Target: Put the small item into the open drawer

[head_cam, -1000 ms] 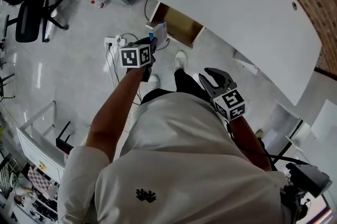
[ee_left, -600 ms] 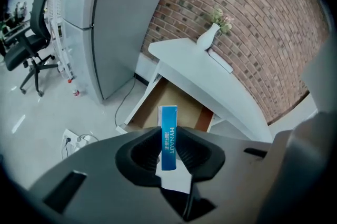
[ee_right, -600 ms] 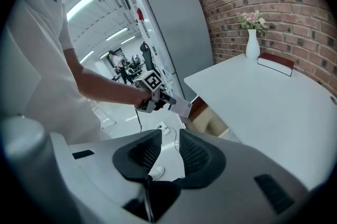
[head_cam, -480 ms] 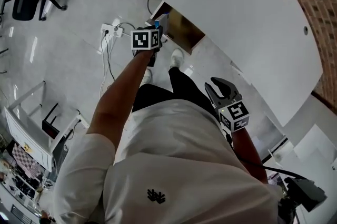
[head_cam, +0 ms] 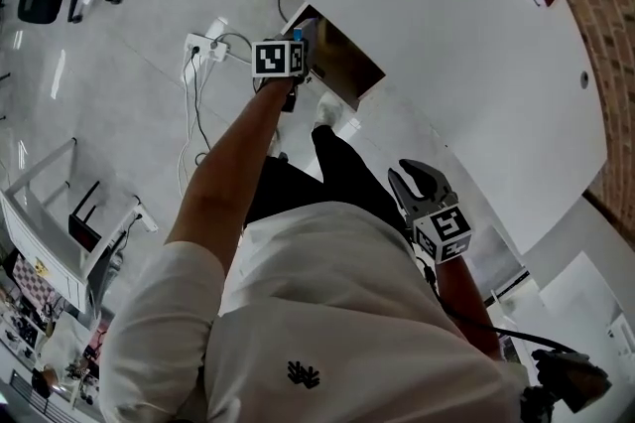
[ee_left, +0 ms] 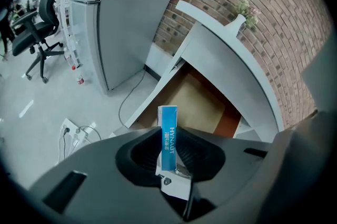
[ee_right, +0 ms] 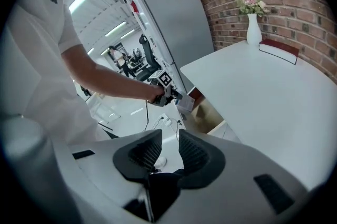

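Left gripper point(ee_left: 169, 150) clamped on small blue box point(ee_left: 168, 131), box upright, just before open drawer point(ee_left: 196, 104), probably not yet inside. Right gripper point(ee_right: 164, 150) jaws slightly apart, empty. Versus earlier frame: left gripper closer to drawer.

Two tools point(ee_left: 169, 145) point(ee_right: 169, 144), one blue box point(ee_left: 168, 123), one open drawer point(ee_left: 196, 104), one vase point(ee_right: 253, 28), one book point(ee_right: 279, 50).
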Available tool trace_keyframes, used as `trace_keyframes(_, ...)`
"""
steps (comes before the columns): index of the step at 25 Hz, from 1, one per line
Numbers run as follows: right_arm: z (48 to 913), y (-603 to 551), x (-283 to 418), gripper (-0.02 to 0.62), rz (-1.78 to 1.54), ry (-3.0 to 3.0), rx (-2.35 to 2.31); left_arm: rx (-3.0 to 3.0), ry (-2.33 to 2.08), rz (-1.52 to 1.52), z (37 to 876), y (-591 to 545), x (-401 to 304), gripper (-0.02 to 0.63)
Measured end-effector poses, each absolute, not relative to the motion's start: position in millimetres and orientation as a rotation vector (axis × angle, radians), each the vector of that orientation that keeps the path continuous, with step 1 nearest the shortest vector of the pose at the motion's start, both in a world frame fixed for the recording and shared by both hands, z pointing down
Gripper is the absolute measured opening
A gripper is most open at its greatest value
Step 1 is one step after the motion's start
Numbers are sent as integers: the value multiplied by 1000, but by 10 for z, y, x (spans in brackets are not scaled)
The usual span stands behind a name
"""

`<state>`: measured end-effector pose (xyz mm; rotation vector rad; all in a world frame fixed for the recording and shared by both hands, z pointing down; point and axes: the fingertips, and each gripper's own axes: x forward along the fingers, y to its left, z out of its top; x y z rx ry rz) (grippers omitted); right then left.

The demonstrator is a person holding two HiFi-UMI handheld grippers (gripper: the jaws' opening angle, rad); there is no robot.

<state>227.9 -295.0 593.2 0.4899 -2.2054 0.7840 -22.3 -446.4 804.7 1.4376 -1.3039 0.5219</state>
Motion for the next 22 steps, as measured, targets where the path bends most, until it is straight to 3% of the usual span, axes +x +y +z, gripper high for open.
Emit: trace_keyframes(22, 6238, -3191, 2322, 123, 836, -2152, 476, 1339, -1281, 557, 8654, -4681, -314, 91)
